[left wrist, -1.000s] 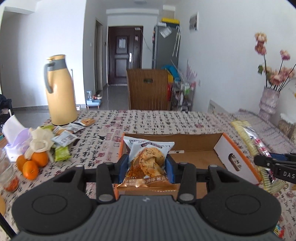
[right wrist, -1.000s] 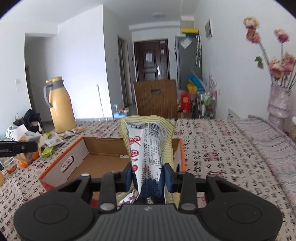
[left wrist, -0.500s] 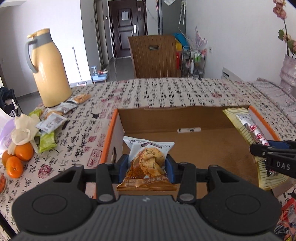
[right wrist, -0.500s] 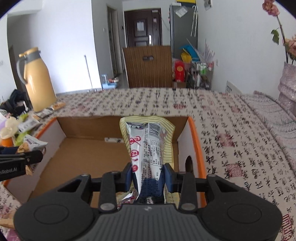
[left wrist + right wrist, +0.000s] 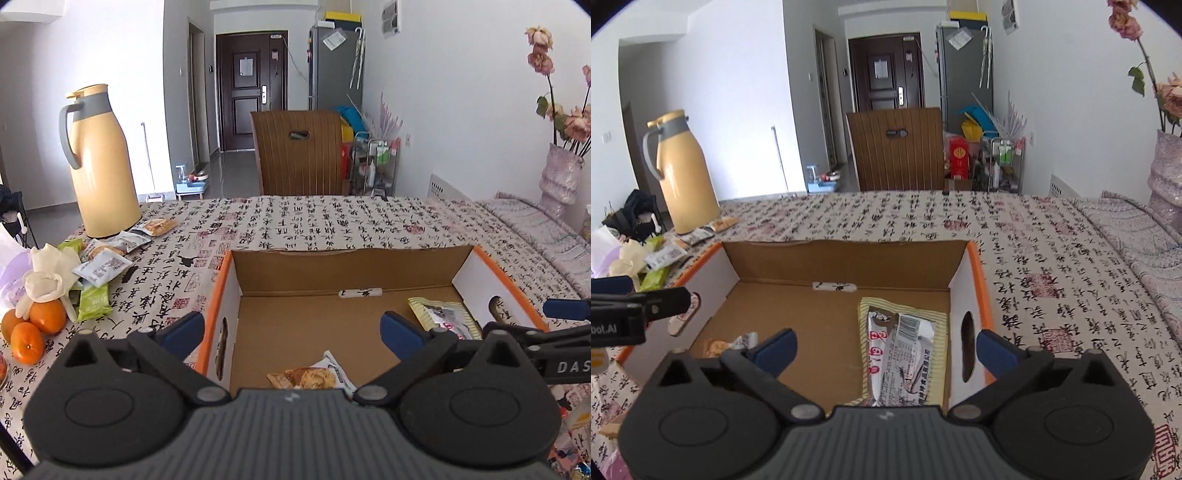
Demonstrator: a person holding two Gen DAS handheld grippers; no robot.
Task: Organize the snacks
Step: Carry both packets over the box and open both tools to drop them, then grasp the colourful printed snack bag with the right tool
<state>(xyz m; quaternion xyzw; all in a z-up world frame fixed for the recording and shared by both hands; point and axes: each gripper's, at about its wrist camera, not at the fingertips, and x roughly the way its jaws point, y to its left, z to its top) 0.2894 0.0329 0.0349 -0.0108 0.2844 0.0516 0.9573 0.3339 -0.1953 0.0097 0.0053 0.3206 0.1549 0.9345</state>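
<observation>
An open cardboard box (image 5: pixel 347 269) with orange rims sits on the patterned tablecloth; it also shows in the right wrist view (image 5: pixel 842 258). My left gripper (image 5: pixel 291 330) is open and empty above the box's near left part. A cookie packet (image 5: pixel 310 376) lies on the box floor just below it, and shows in the right wrist view (image 5: pixel 724 345). My right gripper (image 5: pixel 884 349) is open and empty above the box's right side. A long yellow-and-silver snack bag (image 5: pixel 901 347) lies flat on the box floor under it, also visible in the left wrist view (image 5: pixel 443 317).
Several loose snack packets (image 5: pixel 107 264), oranges (image 5: pixel 37 325) and a white glove lie left of the box beside a yellow thermos jug (image 5: pixel 99 162). A vase of flowers (image 5: pixel 557 177) stands at the far right. A wooden chair (image 5: pixel 299 151) is behind the table.
Both grippers have opened and let go. The cookie packet and the long snack bag dropped onto the box floor. Both views tilted up slightly.
</observation>
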